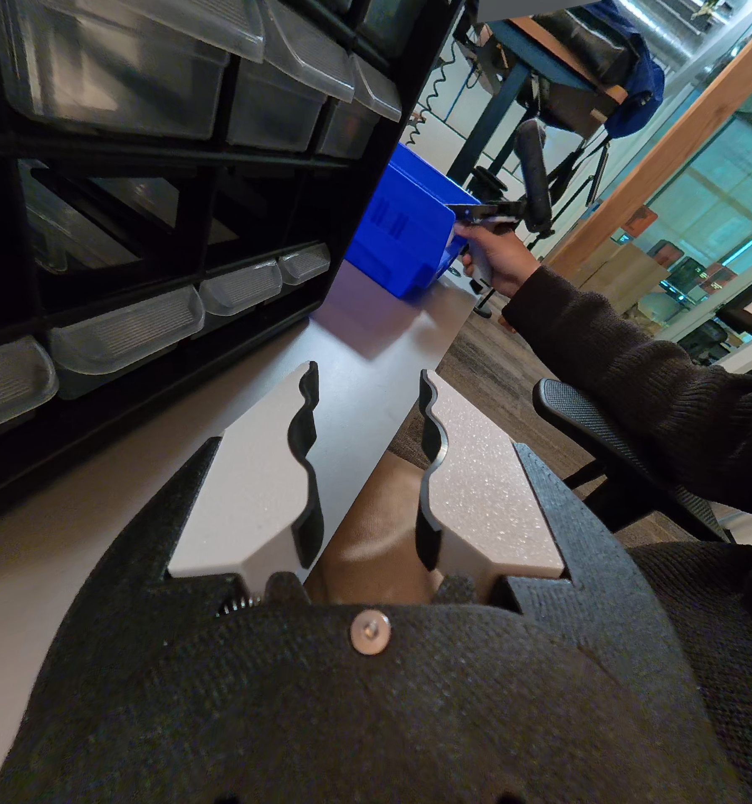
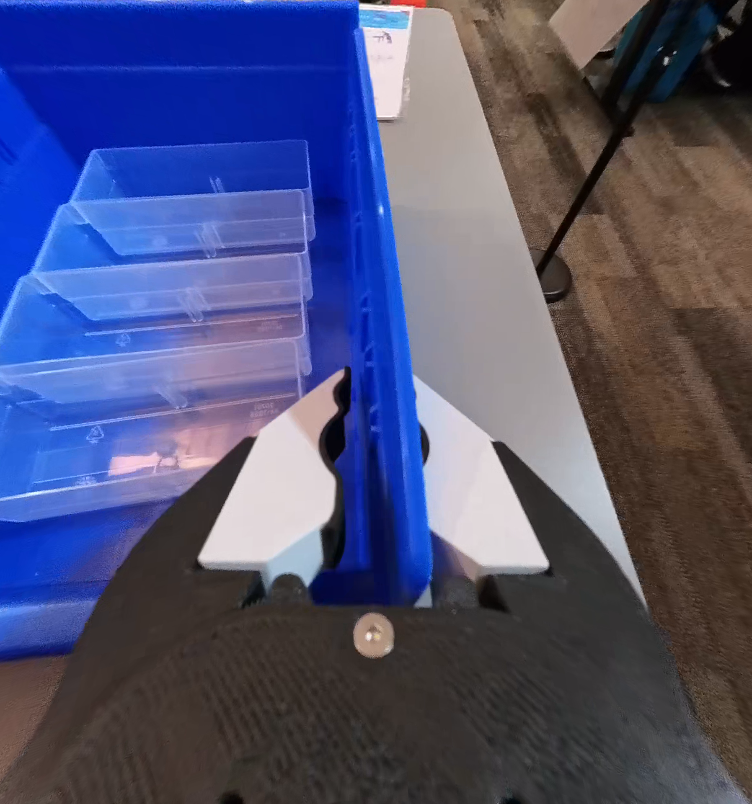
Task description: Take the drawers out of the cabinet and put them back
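Note:
The black cabinet (image 1: 160, 150) fills the upper left of the left wrist view. Clear drawers (image 1: 117, 78) sit in its top and bottom rows, and the middle row has empty slots (image 1: 117, 217). My left gripper (image 1: 367, 372) is open and empty, low over the table's front edge, to the right of the cabinet. The blue bin (image 1: 400, 235) stands to the right of the cabinet. My right gripper (image 2: 380, 378) is shut on the blue bin's right wall (image 2: 374, 261), one finger inside and one outside. It also shows in the left wrist view (image 1: 465, 217). Several clear drawers (image 2: 182, 278) lie in a row in the bin.
The grey table (image 2: 452, 261) ends close to the bin's right side, with wood floor beyond. A printed sheet (image 2: 387, 56) lies behind the bin. A black stand base (image 2: 552, 278) is on the floor. A chair armrest (image 1: 583, 417) and the person's dark sleeve (image 1: 626, 370) are on the right.

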